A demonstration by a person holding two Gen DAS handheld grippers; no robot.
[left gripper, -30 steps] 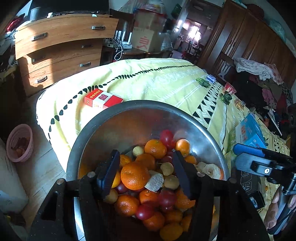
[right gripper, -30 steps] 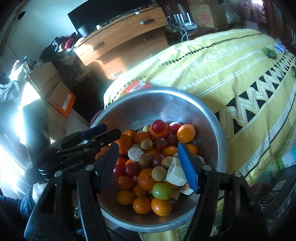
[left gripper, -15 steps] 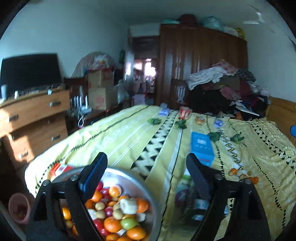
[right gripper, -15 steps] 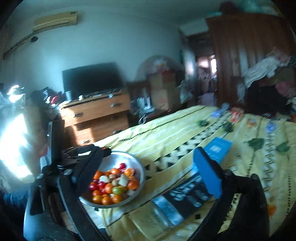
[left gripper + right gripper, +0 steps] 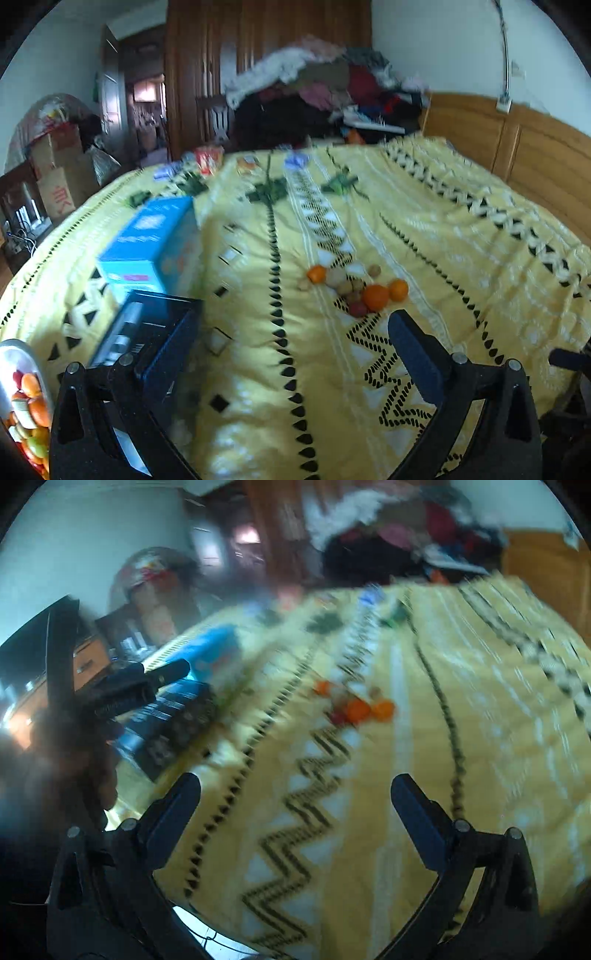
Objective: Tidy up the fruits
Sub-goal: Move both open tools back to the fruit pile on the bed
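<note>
A small heap of loose fruit (image 5: 356,286) lies mid-bed on the yellow patterned bedspread (image 5: 424,229): oranges, a red fruit and brownish round ones. In the blurred right wrist view the same fruit (image 5: 354,707) shows as orange and red blobs. The metal bowl (image 5: 20,352), full of mixed fruit, peeks in at the far left edge. My left gripper (image 5: 291,321) hovers short of the heap, its jaws opening with nothing between them. The right gripper (image 5: 295,782) is open and empty, also short of the heap. A hand holds the left gripper (image 5: 129,690) at the left of the right wrist view.
A blue box (image 5: 147,240) and a black box (image 5: 147,332) lie on the bed left of the fruit. Small packets sit at the far end. Clothes (image 5: 317,85) are piled beyond, by a wooden wardrobe. A wooden headboard (image 5: 535,155) bounds the right side.
Both views have swung from right over the bowl to the middle of the bed, so the loose fruit heap has come into sight. Both grippers' jaws have spread much wider.
</note>
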